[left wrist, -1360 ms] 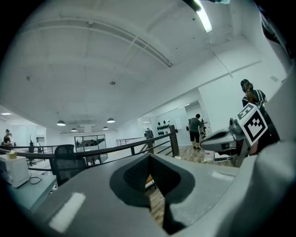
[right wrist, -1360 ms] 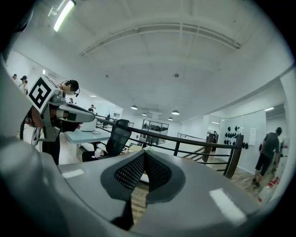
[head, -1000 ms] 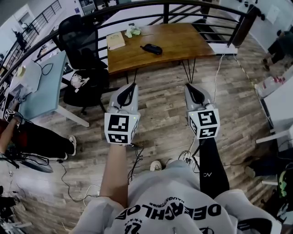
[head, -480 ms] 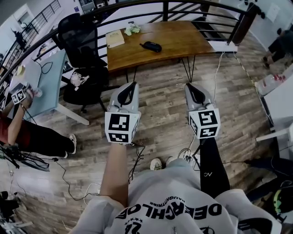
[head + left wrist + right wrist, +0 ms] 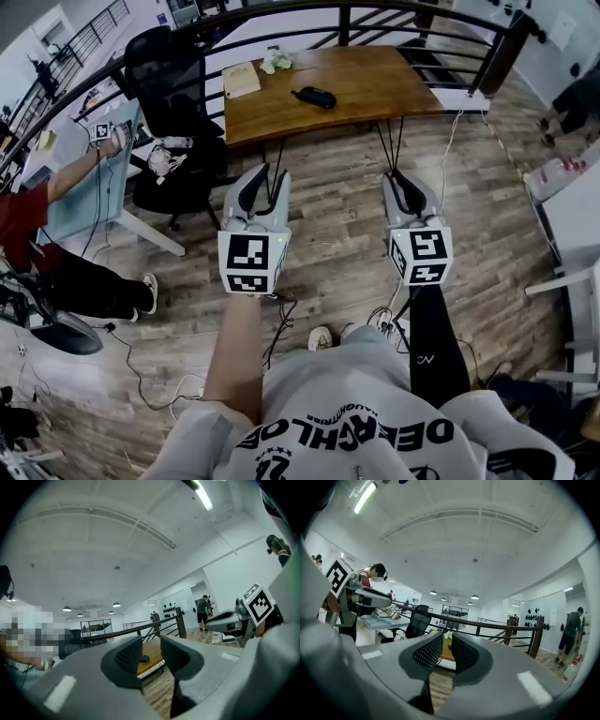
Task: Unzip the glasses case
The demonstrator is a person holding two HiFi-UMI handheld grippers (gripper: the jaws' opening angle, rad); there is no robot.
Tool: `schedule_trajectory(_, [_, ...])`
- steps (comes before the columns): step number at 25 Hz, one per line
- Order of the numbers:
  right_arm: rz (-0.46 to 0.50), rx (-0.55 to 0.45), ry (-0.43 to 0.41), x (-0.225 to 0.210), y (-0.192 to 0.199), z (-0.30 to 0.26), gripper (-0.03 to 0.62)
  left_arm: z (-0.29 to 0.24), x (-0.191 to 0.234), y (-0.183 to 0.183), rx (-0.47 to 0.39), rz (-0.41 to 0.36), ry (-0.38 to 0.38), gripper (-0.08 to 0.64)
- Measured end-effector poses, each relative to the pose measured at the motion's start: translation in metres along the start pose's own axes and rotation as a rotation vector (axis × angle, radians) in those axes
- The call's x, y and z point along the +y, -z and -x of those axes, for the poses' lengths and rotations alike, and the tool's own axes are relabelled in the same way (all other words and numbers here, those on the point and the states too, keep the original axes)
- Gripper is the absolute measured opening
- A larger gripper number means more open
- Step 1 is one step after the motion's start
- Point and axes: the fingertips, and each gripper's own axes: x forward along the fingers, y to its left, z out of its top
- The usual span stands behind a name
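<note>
The black glasses case point(image 5: 314, 97) lies zipped on the wooden table point(image 5: 375, 84), far ahead of both grippers. My left gripper point(image 5: 272, 173) is held over the floor, short of the table's near edge, open and empty. In the left gripper view the case point(image 5: 146, 658) shows as a small dark shape on the table, seen through the gap of the left gripper point(image 5: 151, 644). My right gripper point(image 5: 396, 176) hangs level with the left one, also over the floor. Its jaws stand a narrow gap apart in the right gripper view point(image 5: 447, 641), with nothing between them.
A tan book point(image 5: 241, 80) and a crumpled white-green item point(image 5: 275, 63) lie at the table's far left. A black office chair point(image 5: 169, 84) and a light blue desk point(image 5: 89, 173) stand to the left, where another person point(image 5: 37, 216) sits. A dark railing point(image 5: 375, 11) runs behind the table. Cables point(image 5: 281, 319) lie by my feet.
The left gripper's jaws have parted. Both grippers have stayed in about the same place. The person at the left has raised an arm holding a marker cube.
</note>
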Motion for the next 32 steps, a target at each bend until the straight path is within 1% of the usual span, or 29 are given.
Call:
schedule_trajectory(1, [-0.007,-0.002,-0.001,0.000,0.000,-0.001,0.095,0.000,-0.001,-0.001,-0.003,-0.005,0.007,0.133])
schedule_trajectory(5, [-0.022,-0.014,-0.010,0.002,-0.001,-0.005,0.130,-0.002,-0.003,-0.001,-0.010,-0.014,0.020,0.138])
schedule_trajectory(12, [-0.040,0.005,-0.018,-0.012,0.016,-0.027,0.138,-0.031,-0.001,0.006,-0.021,0.006,0.029,0.138])
schedule_trajectory(18, [-0.062,0.006,-0.031,-0.042,0.026,-0.077,0.140,-0.086,0.009,0.016,-0.008,-0.003,0.025,0.138])
schedule_trajectory(23, [-0.067,-0.008,-0.057,-0.074,0.025,-0.131,0.140,-0.143,0.019,0.013,-0.012,0.011,0.016,0.138])
schedule_trajectory(28, [-0.072,-0.023,-0.086,-0.107,0.020,-0.186,0.141,-0.198,0.034,0.007,-0.020,0.010,-0.011,0.138])
schedule_trajectory(32, [-0.077,-0.030,-0.111,-0.125,0.019,-0.218,0.141,-0.229,0.041,0.005,-0.018,0.000,-0.029,0.138])
